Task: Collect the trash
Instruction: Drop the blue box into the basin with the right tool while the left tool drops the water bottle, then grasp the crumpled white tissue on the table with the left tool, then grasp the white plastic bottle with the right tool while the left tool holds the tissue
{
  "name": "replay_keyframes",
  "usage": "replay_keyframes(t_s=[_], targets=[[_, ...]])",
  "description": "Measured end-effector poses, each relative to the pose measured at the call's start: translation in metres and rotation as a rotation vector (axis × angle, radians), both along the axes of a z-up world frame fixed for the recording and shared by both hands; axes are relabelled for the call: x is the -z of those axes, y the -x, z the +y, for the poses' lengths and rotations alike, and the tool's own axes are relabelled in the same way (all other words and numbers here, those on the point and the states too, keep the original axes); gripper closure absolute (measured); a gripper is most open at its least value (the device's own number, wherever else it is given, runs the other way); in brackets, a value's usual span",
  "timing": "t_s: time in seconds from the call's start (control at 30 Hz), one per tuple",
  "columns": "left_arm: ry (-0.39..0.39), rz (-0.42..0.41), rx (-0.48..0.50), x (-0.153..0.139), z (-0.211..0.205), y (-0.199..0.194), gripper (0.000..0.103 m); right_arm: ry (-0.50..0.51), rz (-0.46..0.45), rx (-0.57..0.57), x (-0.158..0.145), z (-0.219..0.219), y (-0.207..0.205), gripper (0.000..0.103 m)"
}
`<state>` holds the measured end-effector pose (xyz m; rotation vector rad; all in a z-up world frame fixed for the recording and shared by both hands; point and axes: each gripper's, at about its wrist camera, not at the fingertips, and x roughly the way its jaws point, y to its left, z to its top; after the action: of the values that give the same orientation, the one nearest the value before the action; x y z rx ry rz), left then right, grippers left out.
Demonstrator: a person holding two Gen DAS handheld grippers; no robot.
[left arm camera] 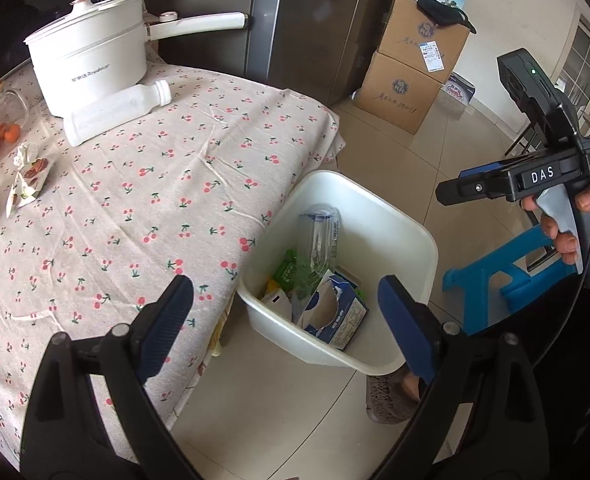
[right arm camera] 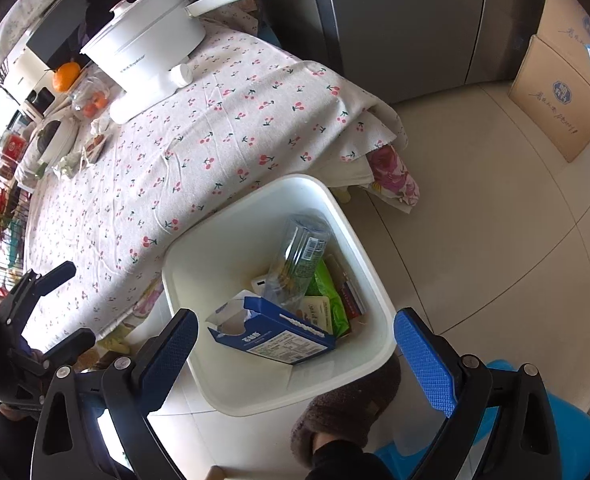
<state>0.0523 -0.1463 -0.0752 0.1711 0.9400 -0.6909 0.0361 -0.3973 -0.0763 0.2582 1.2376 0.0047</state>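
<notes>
While both grippers hover over the white bin (right arm camera: 199, 240) beside the bench (left arm camera: 135, 200), left fingers (left arm camera: 167, 316) and right fingers (right arm camera: 423, 360) stand spread, grasping nothing.

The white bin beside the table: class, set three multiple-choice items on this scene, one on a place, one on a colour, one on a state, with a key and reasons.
1. Where does the white bin stand?
A. on the table
B. on the floor by the table's edge
C. on the cardboard boxes

2. What colour is the opened carton lying in the bin?
A. blue and white
B. red
C. black

3. How does the white bottle on the tablecloth rest?
A. upright, cap off
B. on its side, cap on
C. inside the pot

Key:
1 B, the bin sits on the floor tiles against the hanging tablecloth.
2 A, its printed panels are blue with white.
3 B, it lies flat by the white pot, capped.
</notes>
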Motion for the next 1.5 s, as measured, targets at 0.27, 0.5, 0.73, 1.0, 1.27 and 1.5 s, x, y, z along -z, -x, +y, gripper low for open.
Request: replay_keyframes(t_s=[0.27, 0.5, 0.73, 1.0, 1.27, 1.5], targets=[[-0.023, -0.009, -0.179, -0.008, 0.054, -0.016, 0.006, 0.016, -0.038, -0.061, -0.016, 0.043, -0.024, 0.003], [-0.056, -0.058, -0.368, -0.021, 0.120, -0.042, 0.006, 0.053, -0.038, -0.123, -0.018, 0.088, -0.051, 0.003], [-0.170, -0.161, -0.494, -0.026, 0.188, -0.098, 0.006, 0.083, -0.049, -0.176, -0.017, 0.130, -0.105, 0.003], [-0.178, -0.197, -0.513, -0.011, 0.229, -0.172, 0.006, 0.148, -0.206, -0.321, -0.024, 0.161, -0.195, 0.003], [-0.206, -0.161, -0.522, 0.028, 0.242, -0.238, 0.018, 0.160, -0.276, -0.460, 0.008, 0.156, -0.274, 0.003], [-0.171, -0.116, -0.495, 0.043, 0.253, -0.259, 0.055, 0.168, -0.314, -0.574, 0.027, 0.149, -0.313, 0.003]])
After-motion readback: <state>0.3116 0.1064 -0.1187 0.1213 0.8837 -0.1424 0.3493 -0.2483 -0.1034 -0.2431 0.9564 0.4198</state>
